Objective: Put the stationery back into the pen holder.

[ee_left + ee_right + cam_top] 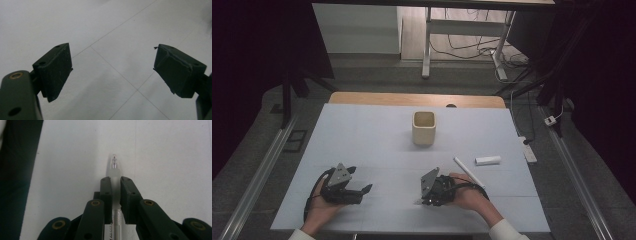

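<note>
Your right gripper (115, 182) is clamped on a slim translucent pen (114, 166), tip protruding forward. Your left gripper (112, 72) stands apart over the matte white table (105, 30).

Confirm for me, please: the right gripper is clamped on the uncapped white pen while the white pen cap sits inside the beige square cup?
Not quite. The white pen cap lies on the table, right of the beige square cup, as the high view shows. The right gripper does clamp the uncapped white pen.
</note>
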Available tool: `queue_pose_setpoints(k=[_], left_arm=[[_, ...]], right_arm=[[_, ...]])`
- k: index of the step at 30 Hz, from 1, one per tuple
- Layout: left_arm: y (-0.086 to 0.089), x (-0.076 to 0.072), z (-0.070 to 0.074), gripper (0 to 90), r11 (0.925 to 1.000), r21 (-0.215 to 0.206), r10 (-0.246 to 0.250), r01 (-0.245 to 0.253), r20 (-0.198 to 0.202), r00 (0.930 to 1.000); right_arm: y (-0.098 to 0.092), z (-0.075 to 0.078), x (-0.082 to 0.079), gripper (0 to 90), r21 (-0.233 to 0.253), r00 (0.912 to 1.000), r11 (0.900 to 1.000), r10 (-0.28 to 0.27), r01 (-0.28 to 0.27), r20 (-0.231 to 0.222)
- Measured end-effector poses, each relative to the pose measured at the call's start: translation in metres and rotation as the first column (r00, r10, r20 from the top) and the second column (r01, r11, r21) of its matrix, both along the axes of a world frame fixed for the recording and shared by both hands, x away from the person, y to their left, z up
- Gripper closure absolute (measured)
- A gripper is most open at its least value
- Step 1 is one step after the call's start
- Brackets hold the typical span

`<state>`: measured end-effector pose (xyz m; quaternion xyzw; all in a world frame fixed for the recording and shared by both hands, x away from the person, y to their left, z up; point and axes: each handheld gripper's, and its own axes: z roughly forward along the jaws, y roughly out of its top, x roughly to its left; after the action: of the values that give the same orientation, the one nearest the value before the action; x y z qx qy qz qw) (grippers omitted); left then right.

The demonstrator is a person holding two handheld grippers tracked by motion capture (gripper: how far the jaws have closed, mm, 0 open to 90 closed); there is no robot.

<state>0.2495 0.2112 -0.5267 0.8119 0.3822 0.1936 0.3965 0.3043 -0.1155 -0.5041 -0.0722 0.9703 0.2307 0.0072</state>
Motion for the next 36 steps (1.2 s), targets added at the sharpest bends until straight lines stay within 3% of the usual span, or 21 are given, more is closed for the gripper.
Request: queue_pose_setpoints(k=[8, 20, 25, 26, 36], left_arm=[[0.000, 0.000, 0.000, 15.2, 1.0000, 0.000, 0.001, -0.001, -0.002, 1.0000], [0.001, 0.000, 0.000, 15.2, 1.0000, -0.003, 0.003, -0.003, -0.003, 1.0000], [0.001, 0.000, 0.000, 15.3, 1.0000, -0.004, 0.004, -0.004, -0.002, 1.0000], [0.001, 0.000, 0.000, 15.3, 1.0000, -0.004, 0.004, -0.004, -0.002, 1.0000], [0.001, 0.000, 0.000, 15.3, 1.0000, -0.005, 0.005, -0.005, 0.000, 1.0000]], right_arm=[[-0.008, 0.015, 0.004, 80.2, 0.081, 0.9990, 0.996, -0.043, 0.042, 0.012], [-0.019, 0.036, 0.007, 80.2, 0.192, 0.9918, 0.974, -0.127, 0.123, 0.009], [-0.024, 0.044, 0.010, 80.2, 0.249, 0.9863, 0.955, -0.165, 0.159, 0.002], [-0.025, 0.046, 0.009, 80.2, 0.266, 0.9837, 0.948, -0.179, 0.175, -0.008], [-0.037, 0.056, 0.014, 80.2, 0.352, 0.9669, 0.905, -0.255, 0.238, 0.003]])
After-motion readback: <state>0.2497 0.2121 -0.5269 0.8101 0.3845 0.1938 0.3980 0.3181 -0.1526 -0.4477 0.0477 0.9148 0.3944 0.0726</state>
